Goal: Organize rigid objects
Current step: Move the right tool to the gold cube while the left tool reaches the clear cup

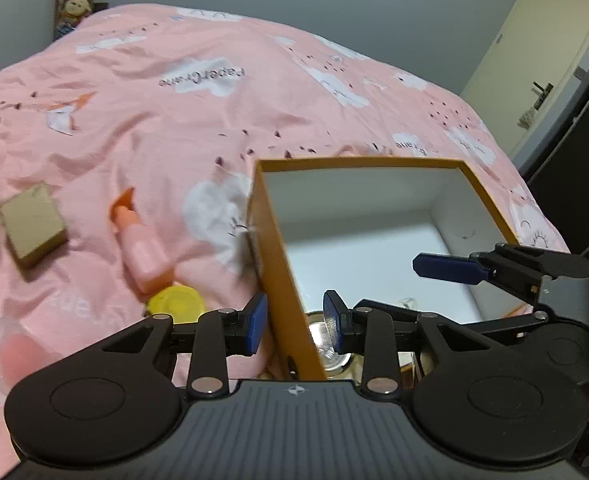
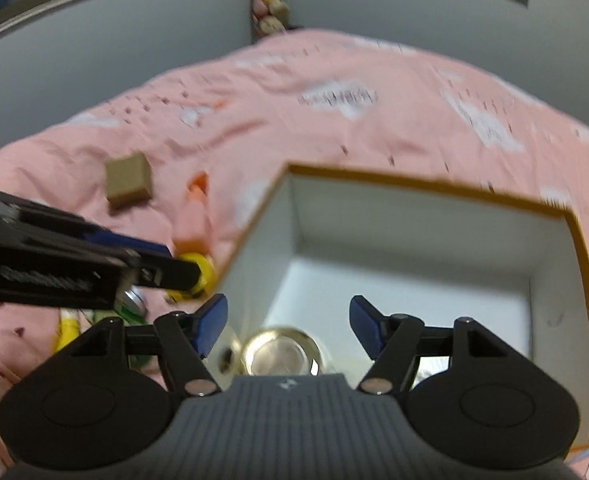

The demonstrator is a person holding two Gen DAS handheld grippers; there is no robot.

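Left wrist view: the left gripper (image 1: 294,322) straddles the near-left wall of the orange box (image 1: 282,264), one blue pad outside and one inside with a gap showing to each side of the wall — not clamped — while the box sits at centre right of the frame on the pink bed (image 1: 174,120). Right wrist view: the right gripper (image 2: 288,330) stands open and empty above the box's white interior, directly over a metal can (image 2: 280,354) at lower centre. Left of the box on the bed lie a brown carton (image 1: 32,226), a pink bottle (image 1: 142,246) and a yellow lid (image 1: 176,302) — well apart from either gripper.
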